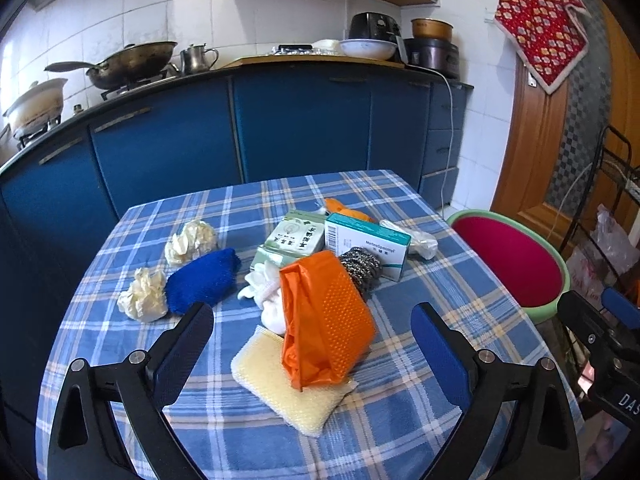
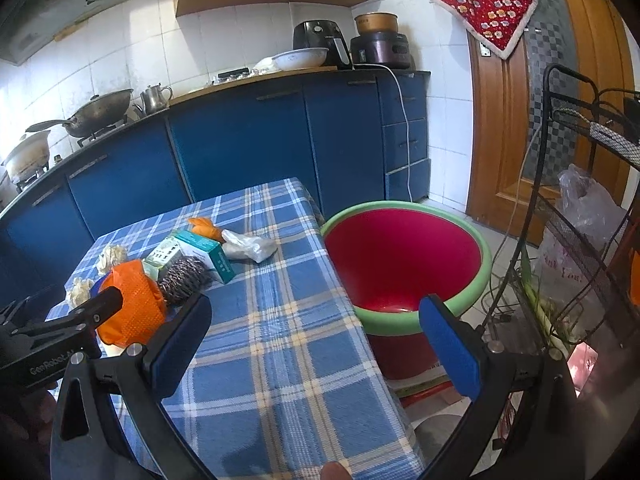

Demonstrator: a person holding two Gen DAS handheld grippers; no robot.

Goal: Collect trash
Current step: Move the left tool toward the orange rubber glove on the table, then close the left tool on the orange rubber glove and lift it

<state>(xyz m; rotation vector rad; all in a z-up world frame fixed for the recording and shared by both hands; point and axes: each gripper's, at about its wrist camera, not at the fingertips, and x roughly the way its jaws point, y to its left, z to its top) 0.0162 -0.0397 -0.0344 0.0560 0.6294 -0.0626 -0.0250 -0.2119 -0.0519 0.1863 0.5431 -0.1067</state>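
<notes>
Trash heaped on the blue-checked bench, both jaws wide and empty.
Left gripper framing the orange ribbed rubber glove atop a yellow sponge; only right wrist view, past right gripper, showing red green-rimmed basin's depth.

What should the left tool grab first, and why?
Probably ease the open left tool forward and down onto the orange glove: it lies nearest, between the fingers, on top of the yellow sponge. The bin looks empty.

Blue plaid table carries paper wads, blue cloth, yellow sponge, cartons
</notes>
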